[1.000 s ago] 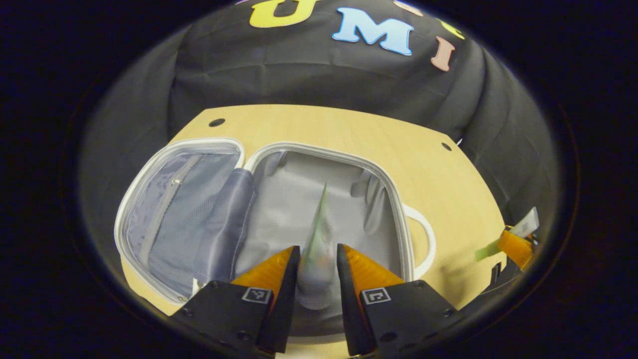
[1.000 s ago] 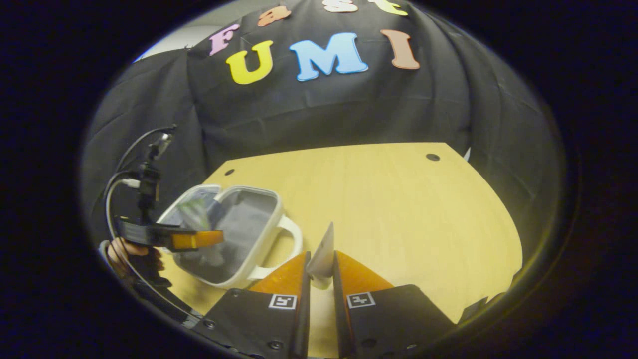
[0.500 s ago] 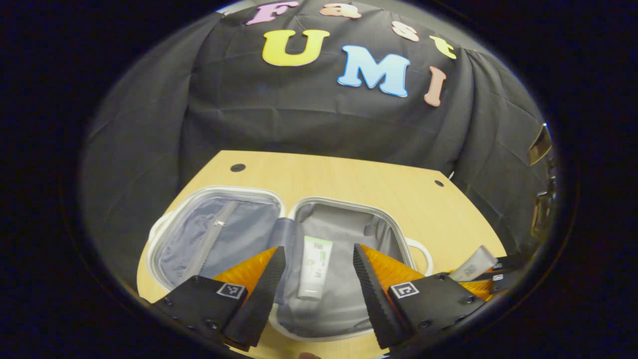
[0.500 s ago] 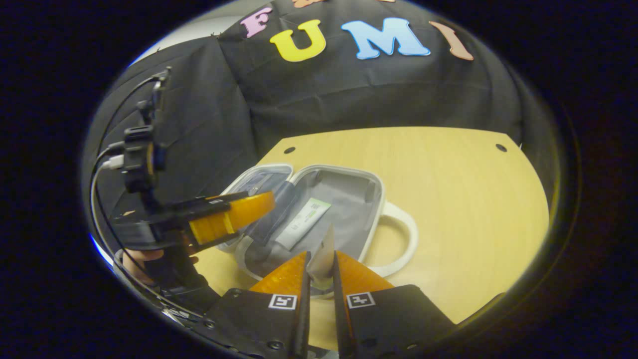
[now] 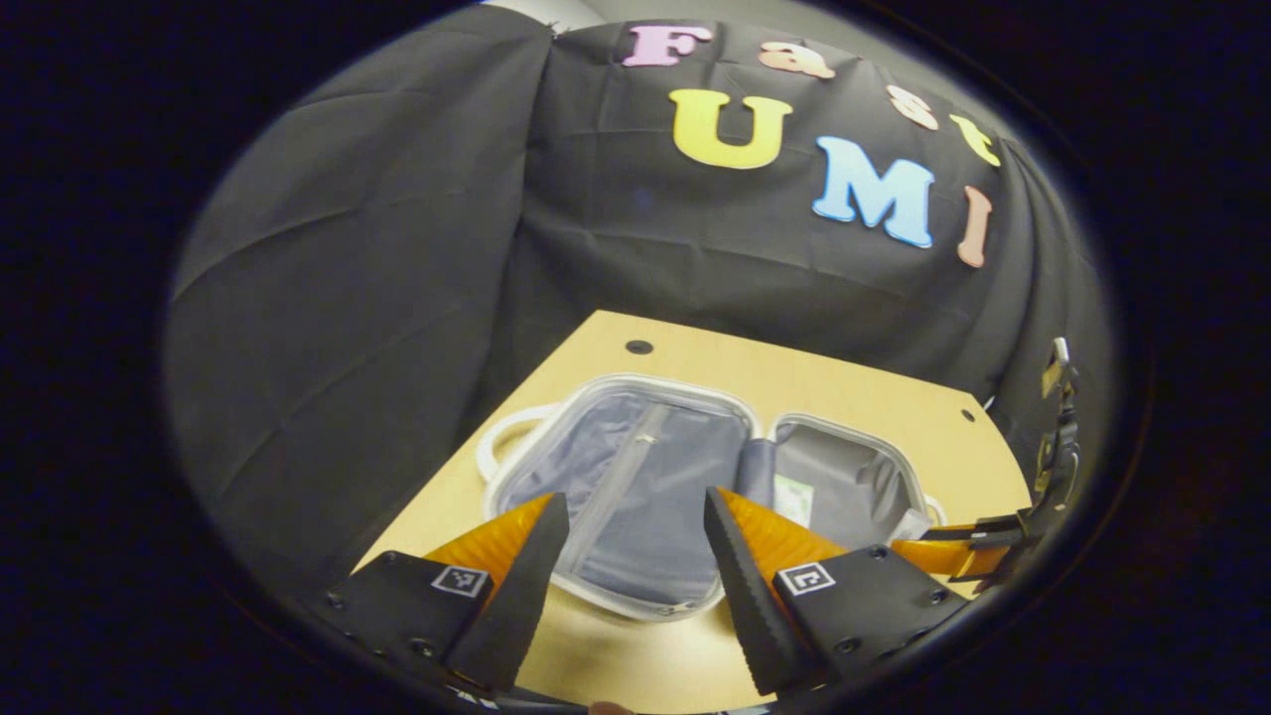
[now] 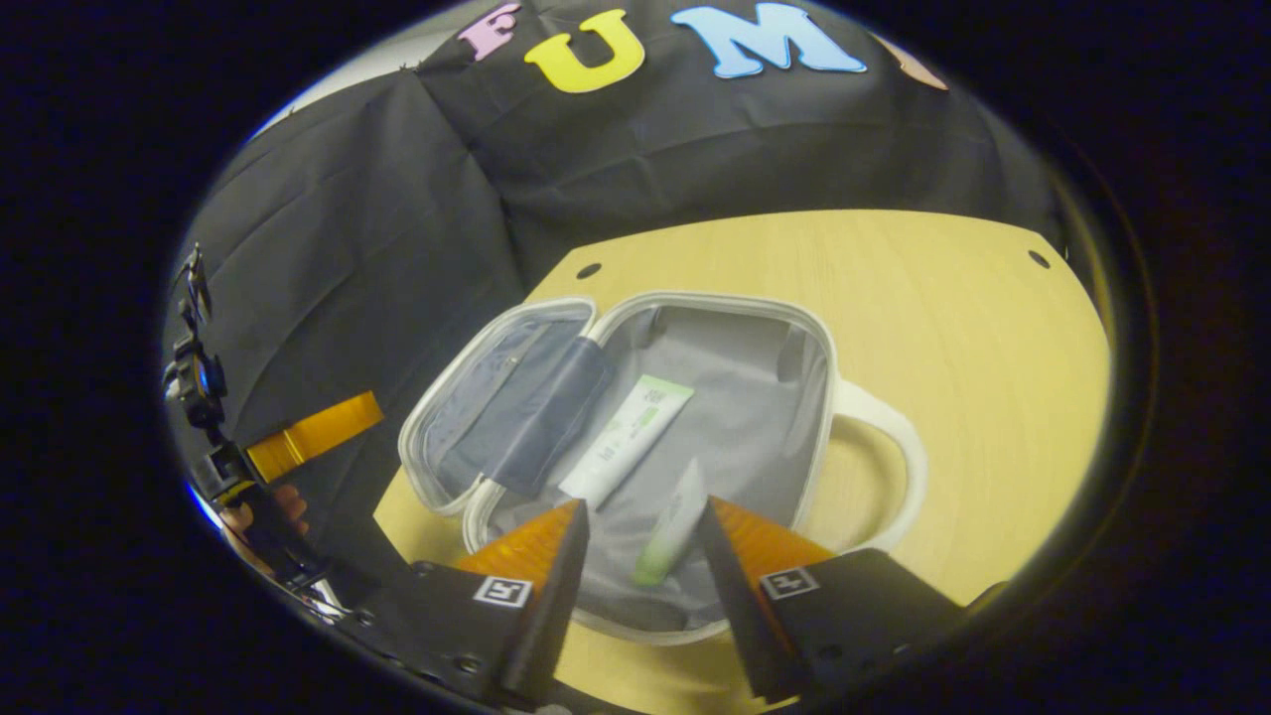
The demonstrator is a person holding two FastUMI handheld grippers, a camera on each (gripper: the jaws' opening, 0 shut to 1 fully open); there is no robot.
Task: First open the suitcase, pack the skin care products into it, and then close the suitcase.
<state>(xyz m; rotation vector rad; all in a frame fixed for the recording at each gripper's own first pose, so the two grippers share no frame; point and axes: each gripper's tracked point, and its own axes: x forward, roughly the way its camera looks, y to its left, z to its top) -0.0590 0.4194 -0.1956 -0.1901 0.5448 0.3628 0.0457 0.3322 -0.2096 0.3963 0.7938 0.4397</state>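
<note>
**Packing status: both tubes inside the open suitcase**

Lying flat on the wooden table (image 5: 844, 387), the suitcase (image 5: 616, 586) is seen fully opened in the left gripper view. Its lid half, lined with mesh and crossed by a zipper, is presented nearest the camera; the grey-lined main half is seen beyond it to the right. A white tube with a green band (image 5: 791, 497) is partly visible in that main half. The left gripper (image 5: 628, 541) is held over the near rim of the lid half with its jaws spread wide and nothing between them. The right gripper (image 5: 953, 556) is seen at the right edge, above the main half.

In the right gripper view, the suitcase (image 6: 824, 367) is shown with its main half nearest and its handle to the right. The white tube with a green band (image 6: 626, 442) is laid diagonally on the grey lining. A second, smaller tube with a green cap (image 6: 673, 521) is seen just beside it, between the parted fingers. The right gripper (image 6: 640, 551) is opened, with no contact made on either tube. The left gripper (image 6: 313, 435) and the hand (image 6: 263, 511) holding it are seen at the far left, clear of the suitcase.
</note>
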